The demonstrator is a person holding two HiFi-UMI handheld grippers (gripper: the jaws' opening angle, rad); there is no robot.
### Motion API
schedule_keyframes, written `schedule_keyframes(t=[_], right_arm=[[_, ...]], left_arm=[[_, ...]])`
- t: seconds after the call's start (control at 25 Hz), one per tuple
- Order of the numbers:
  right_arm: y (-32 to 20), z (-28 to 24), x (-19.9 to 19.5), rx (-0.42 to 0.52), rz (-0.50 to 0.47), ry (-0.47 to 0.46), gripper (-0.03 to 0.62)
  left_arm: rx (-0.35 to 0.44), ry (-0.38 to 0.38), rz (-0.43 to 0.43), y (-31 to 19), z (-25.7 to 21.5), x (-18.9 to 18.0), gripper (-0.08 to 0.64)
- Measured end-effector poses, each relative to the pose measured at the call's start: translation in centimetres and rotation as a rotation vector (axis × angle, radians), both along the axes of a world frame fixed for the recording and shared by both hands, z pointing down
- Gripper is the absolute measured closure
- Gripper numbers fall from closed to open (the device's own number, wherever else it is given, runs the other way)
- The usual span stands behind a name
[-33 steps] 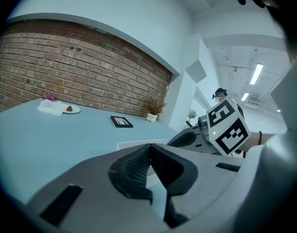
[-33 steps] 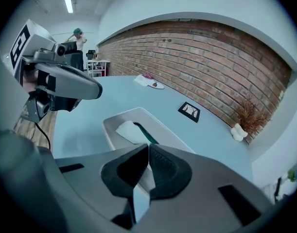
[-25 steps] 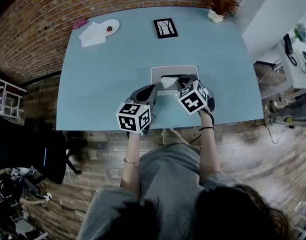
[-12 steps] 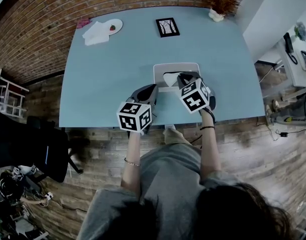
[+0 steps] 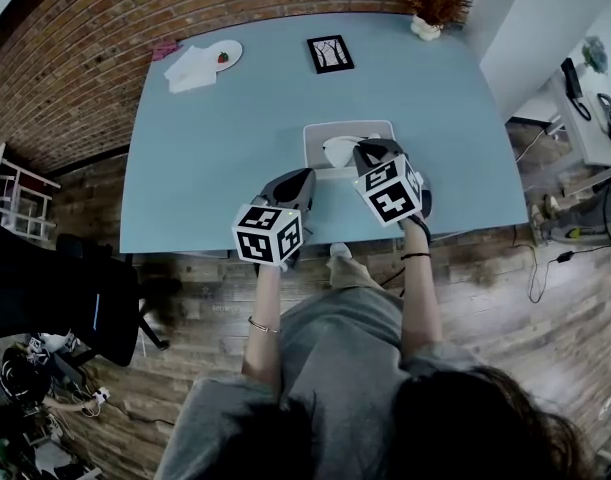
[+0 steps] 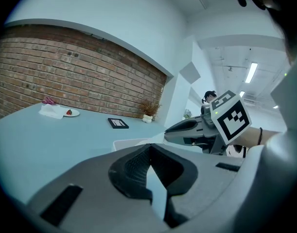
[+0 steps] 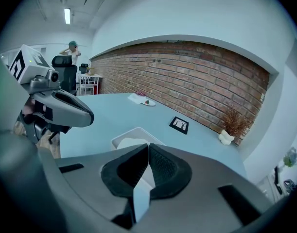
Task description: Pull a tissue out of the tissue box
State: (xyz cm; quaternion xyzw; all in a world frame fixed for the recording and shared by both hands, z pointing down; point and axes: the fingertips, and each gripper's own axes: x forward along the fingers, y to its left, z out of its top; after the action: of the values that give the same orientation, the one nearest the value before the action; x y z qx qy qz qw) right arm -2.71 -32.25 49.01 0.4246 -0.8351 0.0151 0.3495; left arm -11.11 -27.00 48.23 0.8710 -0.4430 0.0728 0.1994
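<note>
The right claw point(image 7: 148, 148) is pinching the tissue point(image 7: 141, 197) above the tissue box point(image 7: 116, 140); the left claw point(image 6: 149, 147) is hovering alongside, closed, empty.

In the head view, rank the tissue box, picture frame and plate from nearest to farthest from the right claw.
1. The tissue box, just beyond the right claw, which pinches a tissue.
2. The picture frame, farther back, mid-table.
3. The plate, far-left corner.

Left tongs point(image 5: 305, 174) and right tongs point(image 5: 361, 152) are grey with black ridged pads point(image 6: 133, 166); each bears a black-and-white marker cube point(image 5: 268, 233); grey top point(image 5: 335, 348); thin bracelet point(image 5: 259, 324); dark wristband point(image 5: 413, 257).
</note>
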Motion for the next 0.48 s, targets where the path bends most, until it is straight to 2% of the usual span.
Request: schedule_keyframes(t=[0.48], right_arm=[[1.8, -2.2, 0.9, 0.056, 0.029, -0.054, 0.588]], left_arm=[[0.022, -0.002, 0.011, 1.8, -1.1, 0.4, 0.557]])
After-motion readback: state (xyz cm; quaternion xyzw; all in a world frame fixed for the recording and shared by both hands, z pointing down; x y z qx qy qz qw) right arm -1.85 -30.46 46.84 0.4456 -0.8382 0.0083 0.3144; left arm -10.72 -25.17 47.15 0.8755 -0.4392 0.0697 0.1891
